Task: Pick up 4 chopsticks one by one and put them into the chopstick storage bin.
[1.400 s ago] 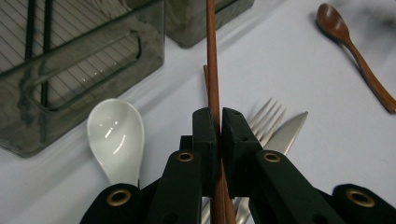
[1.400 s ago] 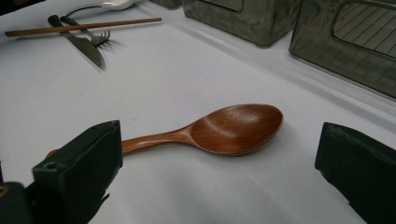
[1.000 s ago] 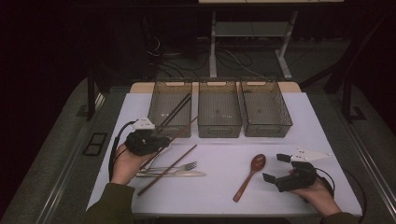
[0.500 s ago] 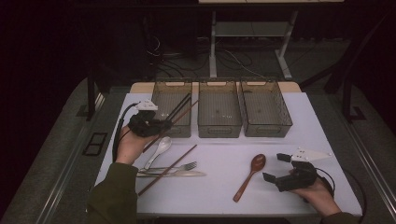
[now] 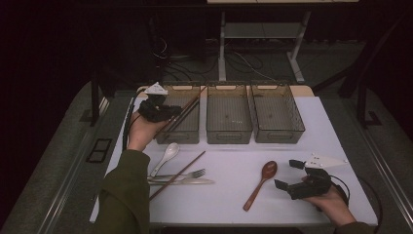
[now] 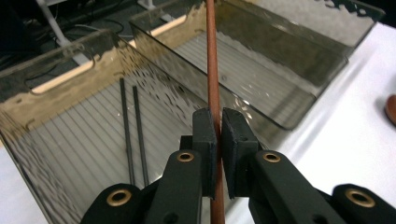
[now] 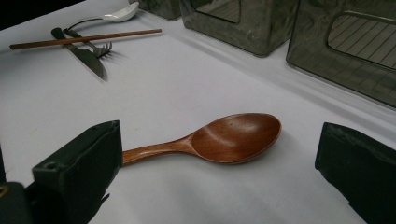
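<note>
Sorting cutlery: left gripper (image 6: 218,135) is clamped on a brown chopstick (image 6: 212,70) over the left bin (image 5: 187,135) (two dark sticks already inside). Next: lower, release. Right gripper (image 7: 219,177) sits wide apart, straddling the wooden spoon (image 7: 224,139).

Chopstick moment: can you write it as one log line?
left tool: shut on chopstick | over left bin | right tool: open by wooden spoon

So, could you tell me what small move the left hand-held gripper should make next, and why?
Probably lower the chopstick into the left bin and open. The left hand-held gripper is shut on it above that bin, where two dark chopsticks already lie, so it seems to belong there.
</note>
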